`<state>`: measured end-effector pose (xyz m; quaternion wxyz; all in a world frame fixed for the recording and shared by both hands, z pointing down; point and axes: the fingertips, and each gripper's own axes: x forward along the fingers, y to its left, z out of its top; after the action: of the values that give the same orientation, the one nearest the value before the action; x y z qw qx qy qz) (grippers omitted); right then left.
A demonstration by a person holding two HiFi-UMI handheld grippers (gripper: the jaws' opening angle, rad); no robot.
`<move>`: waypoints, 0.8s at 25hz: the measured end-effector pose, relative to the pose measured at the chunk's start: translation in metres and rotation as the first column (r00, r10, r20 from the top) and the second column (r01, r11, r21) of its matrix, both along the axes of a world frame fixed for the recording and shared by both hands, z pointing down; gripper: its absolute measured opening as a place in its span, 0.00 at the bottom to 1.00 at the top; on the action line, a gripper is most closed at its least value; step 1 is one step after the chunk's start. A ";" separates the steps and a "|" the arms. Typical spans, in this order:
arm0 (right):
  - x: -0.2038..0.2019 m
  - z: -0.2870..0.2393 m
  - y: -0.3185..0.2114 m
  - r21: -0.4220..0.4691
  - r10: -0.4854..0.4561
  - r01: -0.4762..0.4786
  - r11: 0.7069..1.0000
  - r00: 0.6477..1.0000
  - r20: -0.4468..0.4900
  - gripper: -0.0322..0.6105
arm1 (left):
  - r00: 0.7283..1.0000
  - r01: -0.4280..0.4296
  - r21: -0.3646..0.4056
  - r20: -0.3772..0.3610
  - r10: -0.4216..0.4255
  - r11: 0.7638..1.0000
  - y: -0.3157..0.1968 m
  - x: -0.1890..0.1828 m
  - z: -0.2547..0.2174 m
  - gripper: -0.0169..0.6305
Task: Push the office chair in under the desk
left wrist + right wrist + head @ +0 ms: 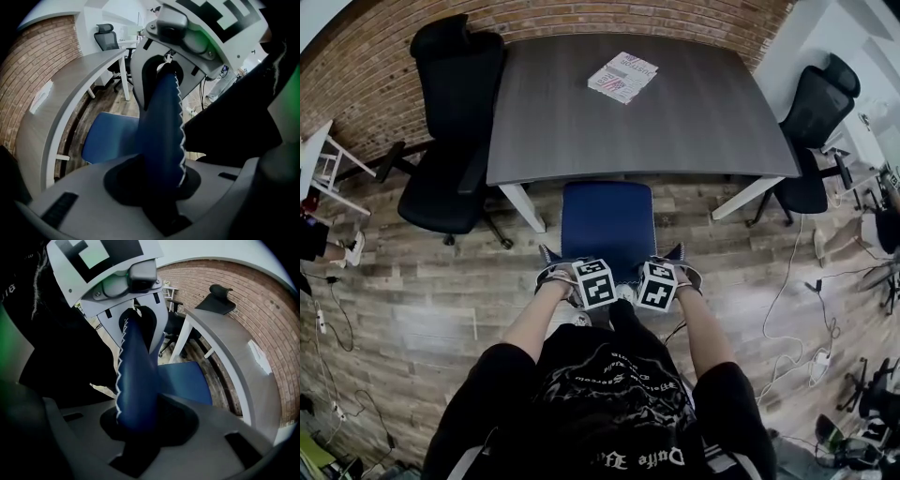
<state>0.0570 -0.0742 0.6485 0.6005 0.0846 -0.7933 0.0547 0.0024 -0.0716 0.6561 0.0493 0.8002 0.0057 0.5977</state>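
**Both grippers clamped on the backrest of the blue office chair at the desk edge**

The blue office chair stood directly in front of the person, facing the grey desk. In the head view the front edge of its seat met the near edge of the desk, while most of the seat lay outside it. The left gripper and the right gripper sat side by side on the top of the backrest, near each other but apart. In the left gripper view the jaws were partly closed, with the padded blue edge and its white zigzag stitching pinched between them. The right gripper view showed the same: jaws partly closed and pressed on the backrest.

A stack of printed papers lay on the far part of the desk. One black office chair stood at the desk's left end and another black chair at its right end. A brick wall ran behind the desk, and cables lay on the wooden floor.
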 end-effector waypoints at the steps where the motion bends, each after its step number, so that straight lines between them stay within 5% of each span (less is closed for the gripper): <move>1: 0.000 0.002 -0.001 -0.004 0.001 -0.001 1.000 1.000 0.001 0.19 | 1.000 0.002 0.001 0.001 -0.002 1.000 -0.002 0.000 0.001 0.17; 20: 0.007 0.002 -0.031 -0.002 -0.017 0.017 1.000 1.000 0.012 0.19 | 1.000 0.026 -0.011 0.006 -0.026 1.000 -0.030 0.008 0.002 0.17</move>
<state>0.0643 -0.1049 0.6505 0.5963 0.0767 -0.7974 0.0508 0.0107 -0.1012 0.6581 0.0615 0.7981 -0.0017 0.5994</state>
